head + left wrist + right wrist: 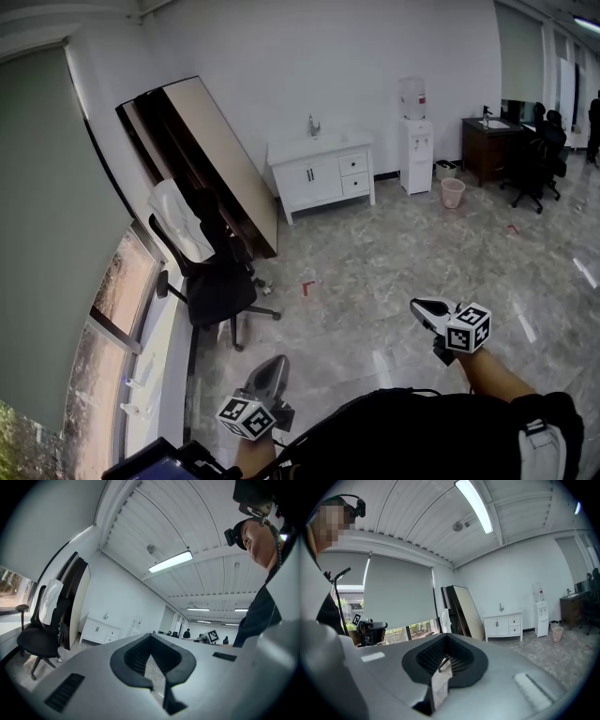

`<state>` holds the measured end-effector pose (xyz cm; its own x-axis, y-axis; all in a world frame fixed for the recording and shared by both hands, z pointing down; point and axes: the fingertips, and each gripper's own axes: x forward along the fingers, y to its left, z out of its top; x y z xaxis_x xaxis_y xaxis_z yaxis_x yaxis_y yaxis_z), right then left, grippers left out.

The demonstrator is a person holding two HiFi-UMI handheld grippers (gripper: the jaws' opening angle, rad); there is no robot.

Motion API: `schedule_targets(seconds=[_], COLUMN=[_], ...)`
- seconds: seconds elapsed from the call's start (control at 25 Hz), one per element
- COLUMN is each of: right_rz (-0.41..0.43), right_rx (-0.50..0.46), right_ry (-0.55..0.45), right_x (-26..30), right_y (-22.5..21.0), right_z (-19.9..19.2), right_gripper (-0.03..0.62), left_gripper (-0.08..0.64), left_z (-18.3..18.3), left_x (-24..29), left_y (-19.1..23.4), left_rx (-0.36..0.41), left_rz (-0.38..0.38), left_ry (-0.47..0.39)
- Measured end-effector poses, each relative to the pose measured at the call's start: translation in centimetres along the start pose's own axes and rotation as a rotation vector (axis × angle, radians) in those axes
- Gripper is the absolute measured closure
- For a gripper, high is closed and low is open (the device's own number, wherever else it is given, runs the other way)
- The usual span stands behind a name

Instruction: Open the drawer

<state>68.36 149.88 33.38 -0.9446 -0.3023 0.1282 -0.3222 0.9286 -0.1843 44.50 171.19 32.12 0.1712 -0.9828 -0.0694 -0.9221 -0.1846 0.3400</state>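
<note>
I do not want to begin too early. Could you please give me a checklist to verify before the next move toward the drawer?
1. Target seen: the white cabinet with two small drawers stands at the far wall: ok.
2. Drawers shut, fronts flush: ok.
3. Hands free: the left gripper and the right gripper hold nothing: ok.
4. Jaws ready for a handle: both pairs are together: not ok.
5. Cabinet within reach: it is far across the grey marble floor: not ok.
6. Handle shape: too small to see: cannot tell.
</note>
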Motion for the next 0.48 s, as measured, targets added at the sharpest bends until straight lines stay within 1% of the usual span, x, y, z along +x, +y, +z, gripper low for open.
schedule_targets(seconds=[0.24,0.48], right_rz=[-0.041,-0.082], right_rx=[0.003,0.012], right_ry=[0.017,0.035], right_x=[1.7,2.2], right_y=[2.4,2.4], right_z=[-1.0,-1.6], right_gripper=[0.595,0.595], left_gripper=[0.569,0.569], left_z=[0.0,-0.5], left_x=[-0.9,0.4], left_y=[3.1,4.5], left_rx=[-0.02,-0.038], left_rz=[-0.046,-0.096], left_ry=[0.028,0.053])
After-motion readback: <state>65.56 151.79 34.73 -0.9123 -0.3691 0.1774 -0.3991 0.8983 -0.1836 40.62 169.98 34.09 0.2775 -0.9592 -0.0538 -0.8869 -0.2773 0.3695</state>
